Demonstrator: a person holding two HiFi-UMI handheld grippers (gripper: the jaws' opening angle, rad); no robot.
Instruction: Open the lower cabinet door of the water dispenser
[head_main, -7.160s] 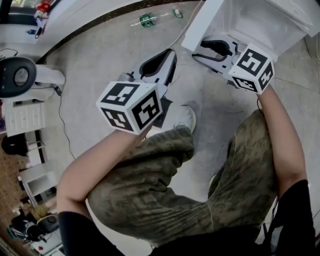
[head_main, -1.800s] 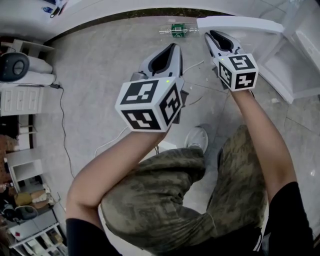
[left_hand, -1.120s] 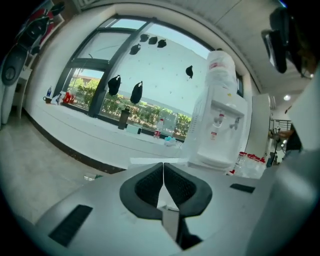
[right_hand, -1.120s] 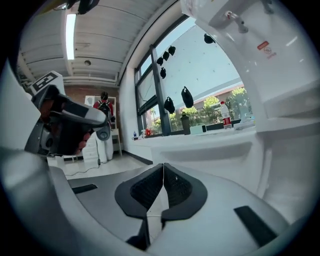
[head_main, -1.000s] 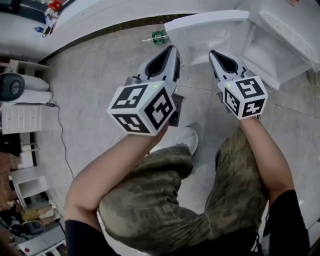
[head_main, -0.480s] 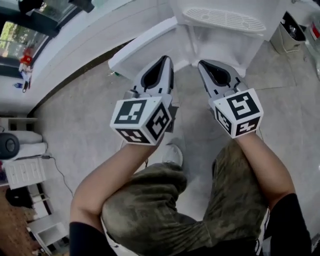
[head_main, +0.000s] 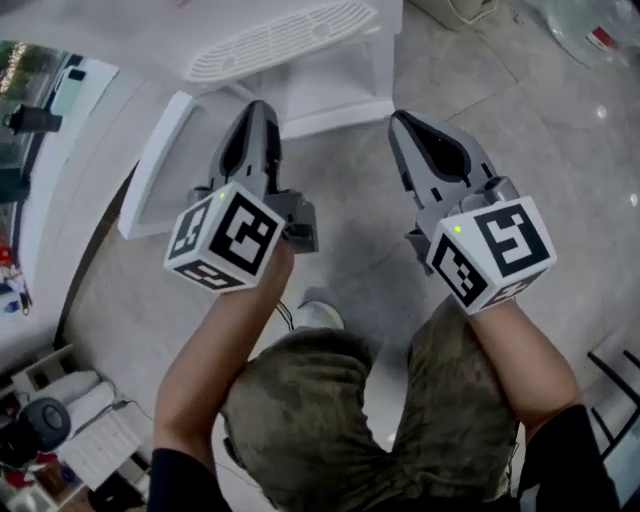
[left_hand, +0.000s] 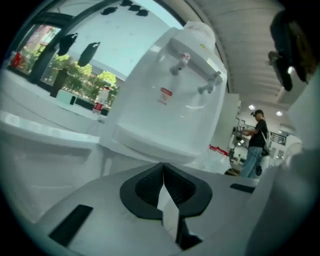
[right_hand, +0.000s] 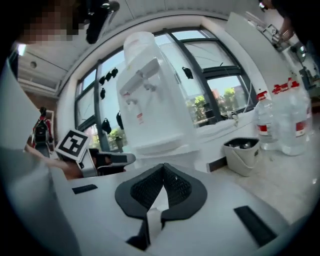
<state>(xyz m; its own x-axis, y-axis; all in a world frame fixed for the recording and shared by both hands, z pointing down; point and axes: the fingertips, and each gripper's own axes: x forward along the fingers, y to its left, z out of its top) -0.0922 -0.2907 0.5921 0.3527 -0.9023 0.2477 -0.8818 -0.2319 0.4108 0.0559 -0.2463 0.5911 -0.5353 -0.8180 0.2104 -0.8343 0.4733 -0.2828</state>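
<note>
Beside the water dispenser (right_hand: 150, 100) stand a bin (right_hand: 243, 156) and bottles (right_hand: 280, 125).

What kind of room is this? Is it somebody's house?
Probably a workroom or lab, not a house: a white plastic water dispenser stands on a grey tiled floor by tall dark-framed windows, and a person in a black shirt stands further back.

we stand on a pale tiled floor (head_main: 565, 140); tall dark-framed windows (right_hand: 220, 82) show green trees (right_hand: 229, 93), a white bin (right_hand: 243, 152) beneath.
</note>
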